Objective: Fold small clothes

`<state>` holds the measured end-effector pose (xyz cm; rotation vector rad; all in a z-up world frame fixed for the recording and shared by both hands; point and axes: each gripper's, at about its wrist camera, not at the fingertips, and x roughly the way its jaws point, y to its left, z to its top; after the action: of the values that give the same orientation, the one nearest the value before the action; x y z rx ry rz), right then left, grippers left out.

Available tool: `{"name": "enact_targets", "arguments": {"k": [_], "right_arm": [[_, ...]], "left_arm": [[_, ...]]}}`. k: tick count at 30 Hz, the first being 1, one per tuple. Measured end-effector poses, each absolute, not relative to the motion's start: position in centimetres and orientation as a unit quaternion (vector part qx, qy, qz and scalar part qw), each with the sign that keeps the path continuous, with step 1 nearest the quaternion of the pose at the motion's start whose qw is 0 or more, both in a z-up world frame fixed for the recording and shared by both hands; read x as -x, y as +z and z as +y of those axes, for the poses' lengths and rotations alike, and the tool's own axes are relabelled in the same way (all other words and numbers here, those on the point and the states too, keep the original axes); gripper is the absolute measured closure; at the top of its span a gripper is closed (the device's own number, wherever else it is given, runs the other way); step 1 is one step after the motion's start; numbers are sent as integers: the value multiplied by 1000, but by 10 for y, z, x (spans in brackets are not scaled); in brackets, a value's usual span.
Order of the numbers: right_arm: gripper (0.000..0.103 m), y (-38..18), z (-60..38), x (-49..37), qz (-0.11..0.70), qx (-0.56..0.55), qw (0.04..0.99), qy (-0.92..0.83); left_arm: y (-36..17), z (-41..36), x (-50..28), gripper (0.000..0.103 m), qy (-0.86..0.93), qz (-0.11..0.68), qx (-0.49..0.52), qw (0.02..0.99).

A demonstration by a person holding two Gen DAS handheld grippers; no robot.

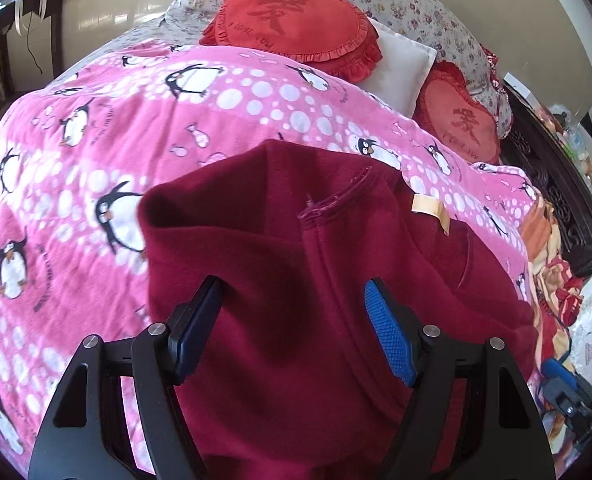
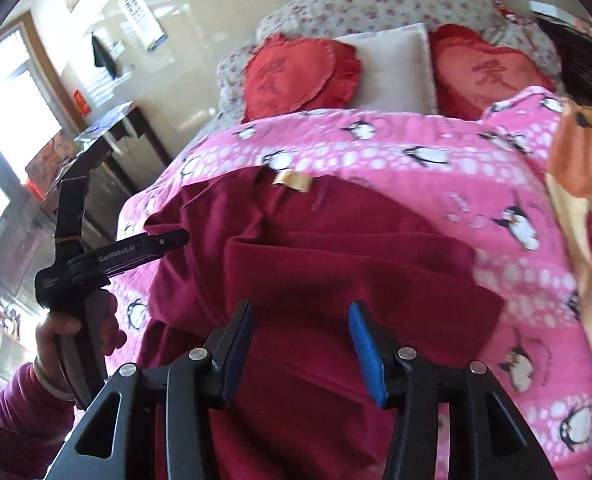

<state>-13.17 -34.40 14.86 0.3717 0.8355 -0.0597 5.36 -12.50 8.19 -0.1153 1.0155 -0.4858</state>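
A dark red fleece garment [image 1: 288,264] lies on a pink penguin blanket [image 1: 96,152], with a yellowish label [image 1: 430,208] at its far edge. My left gripper [image 1: 294,300] is open and empty above the garment's near part. In the right wrist view the garment [image 2: 316,256] lies in folds, label [image 2: 292,180] at its far edge. My right gripper [image 2: 300,324] is open and empty over its near part. The left gripper [image 2: 178,236] shows there from the side, held by a hand at the garment's left edge.
Two red heart cushions [image 1: 292,20] [image 1: 462,120] and a white pillow [image 1: 404,68] lie at the head of the bed. A floral quilt [image 1: 552,264] and dark carved bed frame [image 1: 556,184] are at the right. A dark desk [image 2: 112,128] stands left of the bed.
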Motion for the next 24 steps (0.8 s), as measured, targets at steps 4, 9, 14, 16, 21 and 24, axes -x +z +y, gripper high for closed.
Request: {"name": "enact_targets", "arguments": {"k": [4, 9, 14, 16, 21, 24], "right_arm": [[56, 142, -372, 155, 397, -196, 893, -87], [55, 130, -405, 164, 407, -208, 877, -148], [38, 118, -426, 159, 410, -249, 863, -157], [33, 105, -431, 150, 426, -269, 850, -152], [33, 91, -428, 143, 434, -300, 837, -147], [33, 95, -424, 144, 432, -301, 838, -145]], "left_arm": [[83, -138, -57, 63, -233, 474, 51, 847], [108, -128, -49, 96, -266, 452, 65, 849], [126, -82, -21, 98, -259, 415, 69, 869], [118, -68, -16, 98, -235, 416, 63, 876], [96, -57, -21, 97, -229, 453, 85, 857], [101, -66, -22, 83, -239, 444, 86, 859]]}}
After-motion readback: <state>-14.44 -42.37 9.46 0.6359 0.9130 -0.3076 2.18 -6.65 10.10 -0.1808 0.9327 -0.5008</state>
